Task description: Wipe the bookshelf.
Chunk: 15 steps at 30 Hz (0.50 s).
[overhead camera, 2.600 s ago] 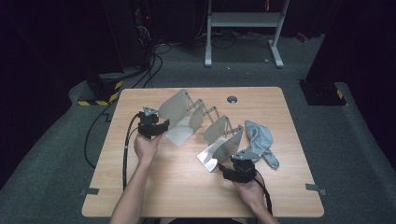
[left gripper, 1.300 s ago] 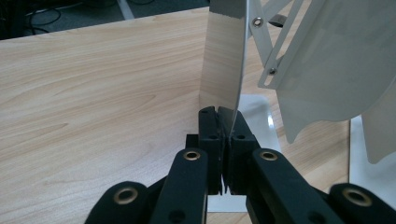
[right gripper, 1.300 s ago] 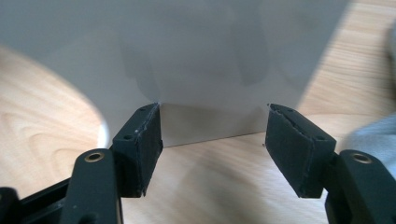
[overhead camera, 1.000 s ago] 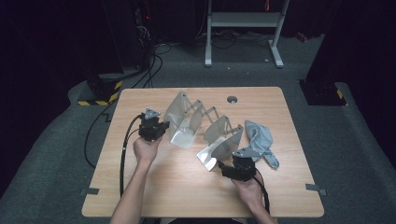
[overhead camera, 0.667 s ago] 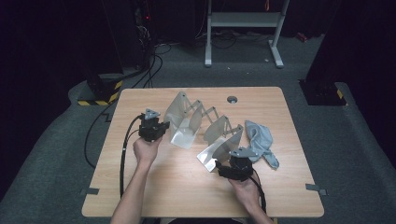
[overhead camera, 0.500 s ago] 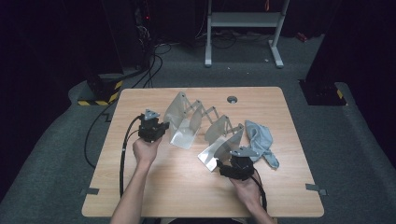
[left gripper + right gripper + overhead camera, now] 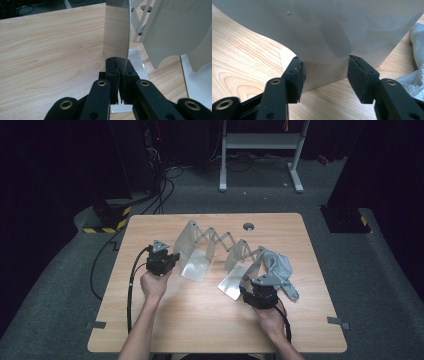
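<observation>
A folding metal rack (image 7: 220,241) with scissor links stands across the middle of the wooden table (image 7: 210,330). My left gripper (image 7: 175,260) is shut on the edge of the rack's left end plate (image 7: 189,245). In the left gripper view the jaws (image 7: 119,72) pinch that upright plate (image 7: 116,32). My right gripper (image 7: 249,286) sits at the rack's right end plate (image 7: 244,271). Its jaws (image 7: 325,72) have just been closing, still apart, with the plate's (image 7: 324,30) flat foot between them and the pads (image 7: 359,77) not pressing.
A crumpled grey cloth (image 7: 280,269) lies just right of the rack, beside my right gripper, and shows as cloth (image 7: 417,37) at the right edge there. A round cable hole (image 7: 248,226) sits at the table's back. A white stand (image 7: 260,142) and cables are on the floor behind.
The rack's left end plate has turned and shifted slightly with my left gripper on it. My right gripper has edged in toward the right end plate.
</observation>
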{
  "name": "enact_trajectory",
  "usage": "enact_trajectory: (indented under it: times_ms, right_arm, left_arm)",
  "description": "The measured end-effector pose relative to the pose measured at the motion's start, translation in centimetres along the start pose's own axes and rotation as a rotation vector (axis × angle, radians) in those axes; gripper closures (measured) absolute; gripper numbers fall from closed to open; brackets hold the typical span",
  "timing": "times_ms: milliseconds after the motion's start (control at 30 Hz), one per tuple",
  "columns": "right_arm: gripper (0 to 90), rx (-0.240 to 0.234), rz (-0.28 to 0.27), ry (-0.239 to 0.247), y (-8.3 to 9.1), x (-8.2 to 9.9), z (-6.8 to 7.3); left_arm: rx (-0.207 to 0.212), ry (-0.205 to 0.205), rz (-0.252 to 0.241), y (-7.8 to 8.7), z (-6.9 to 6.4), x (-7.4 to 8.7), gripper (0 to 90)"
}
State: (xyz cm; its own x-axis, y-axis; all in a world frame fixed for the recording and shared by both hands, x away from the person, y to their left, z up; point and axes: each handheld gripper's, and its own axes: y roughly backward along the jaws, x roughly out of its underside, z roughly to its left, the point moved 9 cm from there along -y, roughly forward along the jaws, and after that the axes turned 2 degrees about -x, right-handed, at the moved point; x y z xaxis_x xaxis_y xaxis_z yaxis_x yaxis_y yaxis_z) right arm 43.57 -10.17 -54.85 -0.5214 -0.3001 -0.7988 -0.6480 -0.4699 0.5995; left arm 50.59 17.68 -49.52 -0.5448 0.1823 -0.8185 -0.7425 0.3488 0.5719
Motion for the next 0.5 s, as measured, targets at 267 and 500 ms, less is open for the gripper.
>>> enact_trajectory:
  times_ms: [267, 500]
  right_arm:
    - [54.7, -0.007, -0.002, -0.031, 0.0, 0.1, -1.0]
    - [61.2, 0.009, 0.004, -0.038, 0.1, -0.1, -2.0]
  left_arm:
    - [-0.012, 0.005, 0.001, 0.7, -0.1, 0.5, 86.2]
    - [-0.019, 0.005, 0.004, 1.4, -0.4, 1.0, 85.6]
